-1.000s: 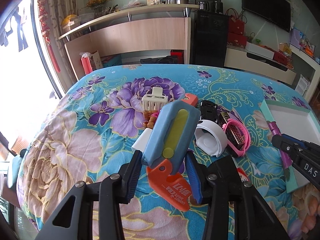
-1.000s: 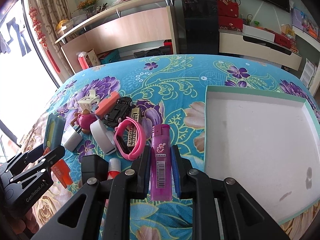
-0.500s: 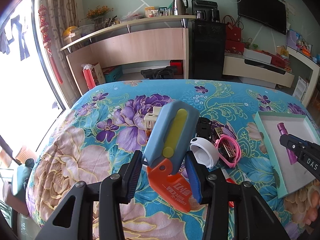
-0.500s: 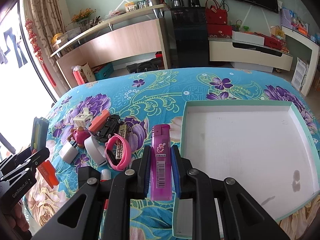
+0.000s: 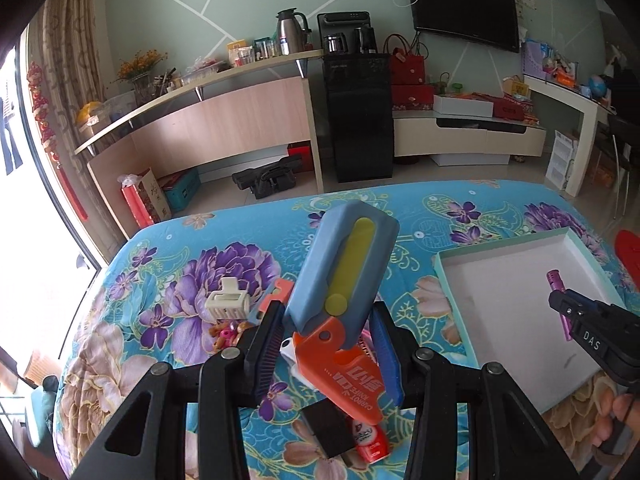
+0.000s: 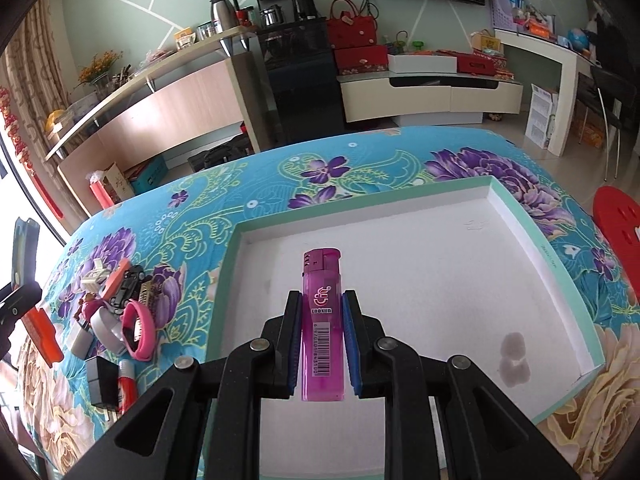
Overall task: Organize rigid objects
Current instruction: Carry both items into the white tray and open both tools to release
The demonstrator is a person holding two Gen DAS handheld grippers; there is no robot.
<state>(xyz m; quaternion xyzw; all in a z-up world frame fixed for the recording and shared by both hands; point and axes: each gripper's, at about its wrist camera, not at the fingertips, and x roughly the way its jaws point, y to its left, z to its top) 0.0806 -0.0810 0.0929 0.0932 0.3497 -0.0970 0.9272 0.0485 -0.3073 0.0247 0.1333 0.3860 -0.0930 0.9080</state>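
Observation:
My left gripper (image 5: pixel 326 320) is shut on a blue, yellow and orange utility knife (image 5: pixel 344 280) and holds it above the flowered table. My right gripper (image 6: pixel 322 308) is shut on a purple lighter (image 6: pixel 323 328) and holds it over the white tray with a mint rim (image 6: pixel 536 240). The tray also shows in the left wrist view (image 5: pixel 500 280), with the right gripper (image 5: pixel 560 304) and lighter (image 5: pixel 558 284) above it. A pile of small objects lies left of the tray: a pink wristband (image 6: pixel 138 330), a white band (image 6: pixel 106 326), a black toy car (image 6: pixel 126 290).
A white hair clip (image 5: pixel 228 300), a black block (image 5: pixel 326 426) and a red-and-white tube (image 5: pixel 370 438) lie on the cloth under the left gripper. The block (image 6: pixel 100 380) and tube (image 6: pixel 127 380) also show in the right wrist view. A red stool (image 6: pixel 620 220) stands right of the table.
Both grippers have risen and moved right. The right gripper has carried the lighter from beside the tray to over its inside. The left still holds the knife, higher above the pile.

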